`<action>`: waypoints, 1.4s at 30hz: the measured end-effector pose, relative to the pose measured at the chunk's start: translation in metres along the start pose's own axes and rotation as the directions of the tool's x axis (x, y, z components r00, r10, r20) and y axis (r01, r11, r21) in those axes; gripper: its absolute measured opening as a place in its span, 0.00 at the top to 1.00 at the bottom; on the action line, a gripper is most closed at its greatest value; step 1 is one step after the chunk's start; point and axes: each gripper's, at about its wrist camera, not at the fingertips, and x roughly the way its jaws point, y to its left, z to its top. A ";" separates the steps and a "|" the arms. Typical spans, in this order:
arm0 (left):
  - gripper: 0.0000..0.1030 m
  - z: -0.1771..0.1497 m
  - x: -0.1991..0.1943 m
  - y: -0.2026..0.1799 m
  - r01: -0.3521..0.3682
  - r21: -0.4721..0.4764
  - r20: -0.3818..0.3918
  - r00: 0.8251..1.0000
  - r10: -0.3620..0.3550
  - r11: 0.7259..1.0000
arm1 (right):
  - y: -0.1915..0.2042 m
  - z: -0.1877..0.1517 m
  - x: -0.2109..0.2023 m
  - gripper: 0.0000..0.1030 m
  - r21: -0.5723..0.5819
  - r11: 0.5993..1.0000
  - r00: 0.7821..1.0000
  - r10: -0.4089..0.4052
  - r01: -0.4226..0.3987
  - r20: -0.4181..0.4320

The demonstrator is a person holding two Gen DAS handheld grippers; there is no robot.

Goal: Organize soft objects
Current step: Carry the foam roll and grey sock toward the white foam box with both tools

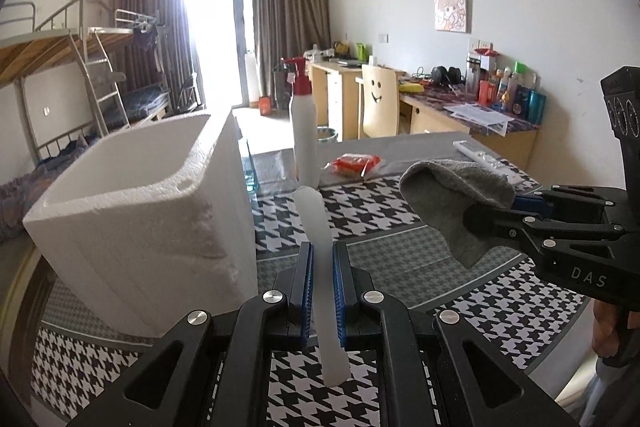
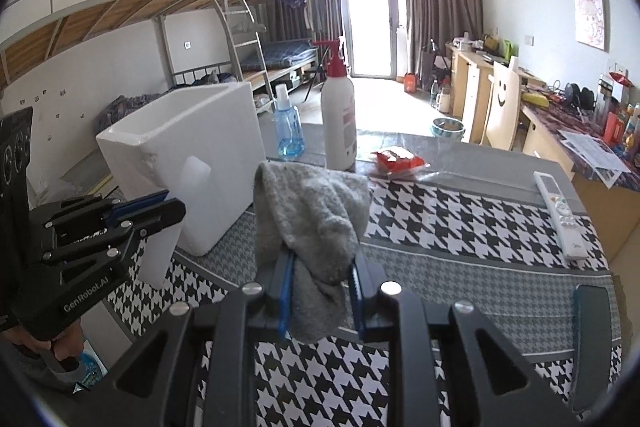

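Both loads hang clear of the surface [image 1: 400, 227]: the left tongs [image 1: 320, 255], nearly closed on an upright translucent white piece [image 1: 316, 227], sit nearer the foam box [image 1: 140, 203] on their left than the right tongs [image 2: 320, 267], which pinch a grey sock [image 2: 312, 211].

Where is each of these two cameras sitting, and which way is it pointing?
Left wrist view: sits on the left gripper, looking along its fingers over the checked table down the room; its fingers pinch a white strip, and the right gripper shows at the right edge.
Right wrist view: sits on the right gripper, facing the same way; its fingers clamp a grey sock, and the left gripper shows at the left edge.
Shared: foam box, white pump bottle, red packet, sock.
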 end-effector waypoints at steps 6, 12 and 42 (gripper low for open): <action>0.90 0.006 -0.009 0.001 0.008 0.006 0.040 0.999 -0.009 1.000 | 0.003 0.005 -0.010 0.73 0.003 1.000 0.999 -0.010 0.010 0.039; 0.90 0.014 -0.022 0.006 0.020 0.012 0.093 0.995 -0.021 1.000 | 0.005 0.009 -0.020 0.73 0.010 1.000 0.996 -0.013 0.012 0.084; 0.90 0.050 -0.055 0.033 -0.003 0.000 0.250 0.968 0.003 1.000 | 0.024 0.040 -0.039 0.73 -0.026 1.000 0.977 0.019 -0.014 0.214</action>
